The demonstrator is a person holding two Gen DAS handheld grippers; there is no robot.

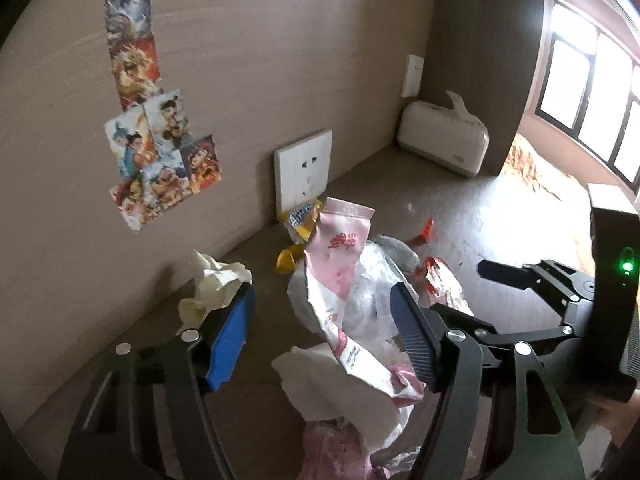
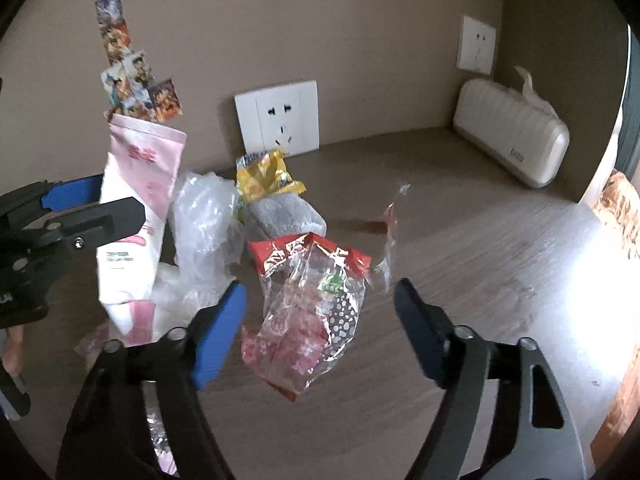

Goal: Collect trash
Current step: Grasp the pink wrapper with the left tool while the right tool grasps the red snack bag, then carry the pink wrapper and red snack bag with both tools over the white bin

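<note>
Trash lies in a heap on a brown wood-grain desk [image 2: 460,240]. A tall pink and white bag [image 1: 340,264] stands in the heap; it also shows in the right wrist view [image 2: 136,208]. My left gripper [image 1: 320,320] is open with its jaws on either side of that bag. My right gripper [image 2: 320,300] is open around a clear wrapper with a red top [image 2: 312,304]. A yellow snack wrapper [image 2: 264,176], a grey cloth [image 2: 286,214], clear plastic [image 2: 204,220] and crumpled tissues [image 1: 212,280] lie around.
A white tissue box [image 2: 512,136] sits in the back right corner. A wall socket [image 2: 278,118] is just behind the heap, a second one [image 2: 478,44] higher up. Stickers [image 1: 160,152] are on the wall. A small torn wrapper [image 2: 390,232] lies to the right.
</note>
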